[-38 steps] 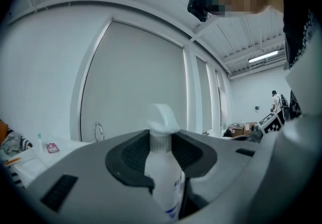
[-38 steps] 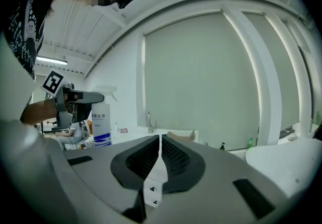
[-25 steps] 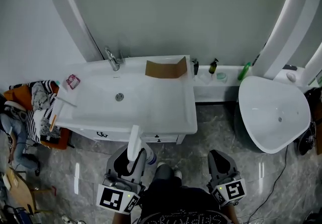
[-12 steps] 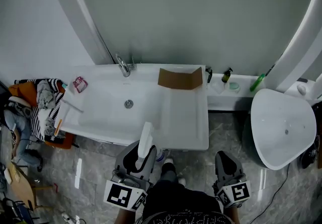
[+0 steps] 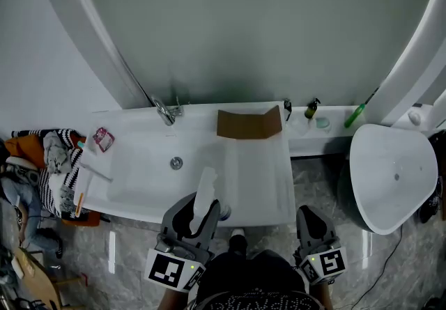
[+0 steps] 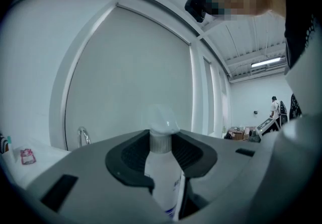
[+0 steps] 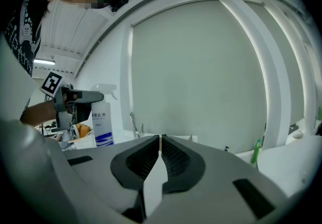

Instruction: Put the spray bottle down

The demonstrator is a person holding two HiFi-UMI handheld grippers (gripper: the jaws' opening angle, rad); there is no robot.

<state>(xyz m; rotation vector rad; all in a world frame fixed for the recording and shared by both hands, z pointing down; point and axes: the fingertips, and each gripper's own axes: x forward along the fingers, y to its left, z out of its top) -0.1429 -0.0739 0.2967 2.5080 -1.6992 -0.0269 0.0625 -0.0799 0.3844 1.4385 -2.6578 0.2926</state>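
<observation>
Left claw [image 5: 196,207] grips the spray bottle [image 5: 204,190] upright between its jaws, presumably ready to stand it on the sink [image 5: 139,177] just ahead. Right claw [image 5: 310,214] is pinched closed, empty.

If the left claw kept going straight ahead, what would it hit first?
Likely the grey wall panel behind the washbasin: the left claw, holding the spray bottle, seems to point over it, between tap and cardboard box. Height is unclear; the washbasin's front edge might come first.

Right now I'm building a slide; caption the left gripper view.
Left gripper clamps an upright white spray bottle, with the sink faucet beyond at left.
</observation>
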